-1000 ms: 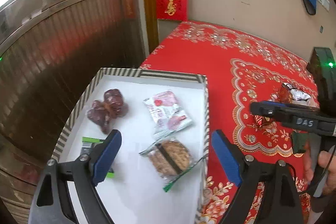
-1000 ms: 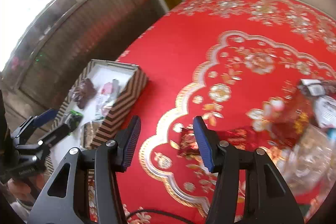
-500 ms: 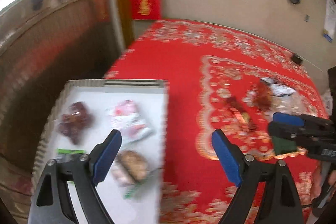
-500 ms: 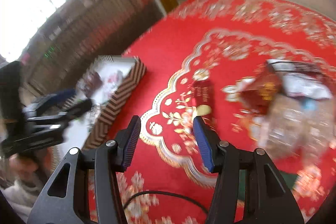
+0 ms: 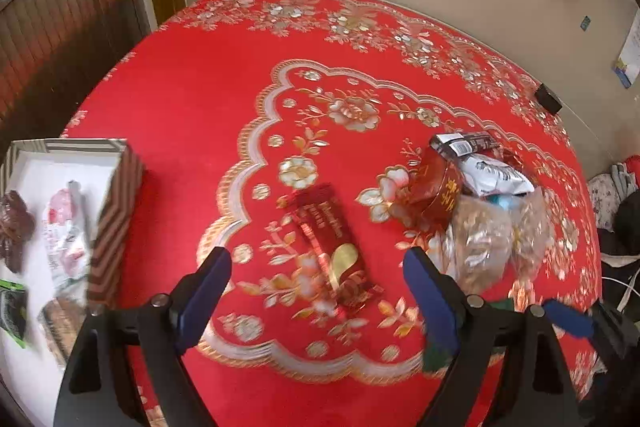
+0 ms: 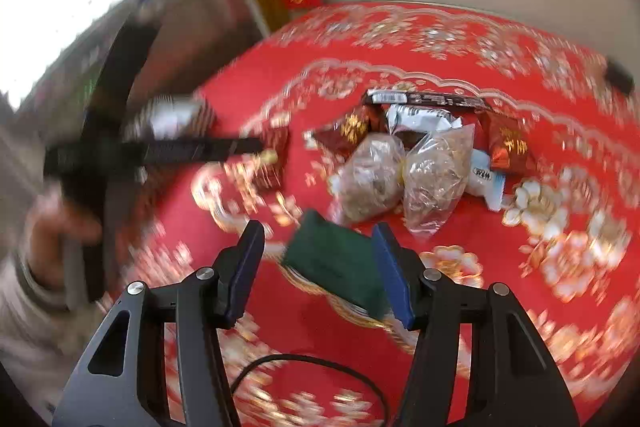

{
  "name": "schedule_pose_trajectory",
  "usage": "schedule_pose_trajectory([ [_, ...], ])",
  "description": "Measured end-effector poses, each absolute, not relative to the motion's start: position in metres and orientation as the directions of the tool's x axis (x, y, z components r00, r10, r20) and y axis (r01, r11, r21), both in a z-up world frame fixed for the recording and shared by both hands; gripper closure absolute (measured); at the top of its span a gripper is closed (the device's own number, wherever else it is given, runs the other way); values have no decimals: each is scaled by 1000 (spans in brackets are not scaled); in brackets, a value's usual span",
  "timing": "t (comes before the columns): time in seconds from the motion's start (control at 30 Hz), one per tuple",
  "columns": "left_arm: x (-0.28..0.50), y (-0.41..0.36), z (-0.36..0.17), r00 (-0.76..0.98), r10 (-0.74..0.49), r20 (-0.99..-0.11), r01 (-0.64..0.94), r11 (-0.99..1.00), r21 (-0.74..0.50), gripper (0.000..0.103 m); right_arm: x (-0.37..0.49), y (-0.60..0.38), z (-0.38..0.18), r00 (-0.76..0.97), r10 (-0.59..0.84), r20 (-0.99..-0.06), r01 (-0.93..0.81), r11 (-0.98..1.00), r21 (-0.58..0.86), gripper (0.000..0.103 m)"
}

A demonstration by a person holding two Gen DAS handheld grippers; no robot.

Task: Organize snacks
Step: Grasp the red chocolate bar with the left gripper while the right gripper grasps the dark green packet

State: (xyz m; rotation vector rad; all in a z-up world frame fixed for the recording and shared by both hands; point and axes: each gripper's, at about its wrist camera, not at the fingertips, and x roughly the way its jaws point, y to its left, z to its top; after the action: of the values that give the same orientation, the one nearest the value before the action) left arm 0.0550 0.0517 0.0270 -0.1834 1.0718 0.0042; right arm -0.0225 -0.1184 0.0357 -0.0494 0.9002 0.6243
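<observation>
My left gripper (image 5: pixel 320 275) is open and empty above a long red snack bar (image 5: pixel 330 241) lying on the red tablecloth. The striped box (image 5: pixel 114 211) at far left holds several snacks. A pile of snacks (image 5: pixel 476 195) lies to the right: red packets, a white packet, two clear bags. My right gripper (image 6: pixel 318 263) is open, its jaws on either side of a dark green packet (image 6: pixel 338 259) on the cloth, not closed on it. The pile (image 6: pixel 416 155) lies just beyond. The left gripper (image 6: pixel 168 151) shows blurred at left.
A round table with a red and gold cloth (image 5: pixel 192 99) stands by a beige wall. A small black object (image 5: pixel 547 98) sits at the far right edge. A black cable (image 6: pixel 304 363) lies near my right gripper. Clothes lie beyond the table's right side.
My left gripper swung right, away from the box and over the red bar. My right gripper moved right to the snack pile and now straddles the green packet.
</observation>
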Motion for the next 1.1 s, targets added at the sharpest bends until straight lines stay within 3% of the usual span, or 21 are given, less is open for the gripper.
schedule_pose_trajectory([
  [0.13,67,41,14,446,-79,-892,-114,983,-144,14,-24,-105,23,448,401,-799,-645,764,21,47],
  [0.33,73,38,5,417,-75,-906,-144,979,-147,14,-13,-94,5,387,342,-857,-763,640,-89,47],
  [0.43,76,35,4,410,-63,-910,-154,979,-137,13,-1,-92,2,366,330,-870,-791,603,-104,44],
  [0.5,76,31,3,406,-40,-913,-146,983,-108,12,6,-88,0,326,336,-884,-821,564,-89,32],
  [0.67,79,26,0,404,-27,-914,-143,985,-92,2,11,-80,-9,233,343,-910,-873,486,-40,31],
  [0.87,79,20,-2,421,3,-907,-116,992,-50,2,11,-85,-11,268,384,-884,-848,529,-27,36],
  [0.9,78,20,-2,430,4,-903,-103,994,-44,6,7,-85,-11,274,385,-881,-842,539,-26,42],
  [0.97,73,19,2,459,50,-887,-78,997,15,34,-1,-85,-9,289,377,-880,-824,566,-28,48],
  [1.0,71,21,4,473,40,-880,-61,998,12,40,-8,-84,-7,299,374,-878,-814,580,-30,53],
  [1.07,66,27,7,479,33,-877,-42,999,15,70,-18,-85,-7,316,370,-874,-796,605,-32,56],
  [1.1,64,31,9,477,24,-878,-38,999,7,74,-20,-85,-7,324,367,-872,-786,617,-33,58],
])
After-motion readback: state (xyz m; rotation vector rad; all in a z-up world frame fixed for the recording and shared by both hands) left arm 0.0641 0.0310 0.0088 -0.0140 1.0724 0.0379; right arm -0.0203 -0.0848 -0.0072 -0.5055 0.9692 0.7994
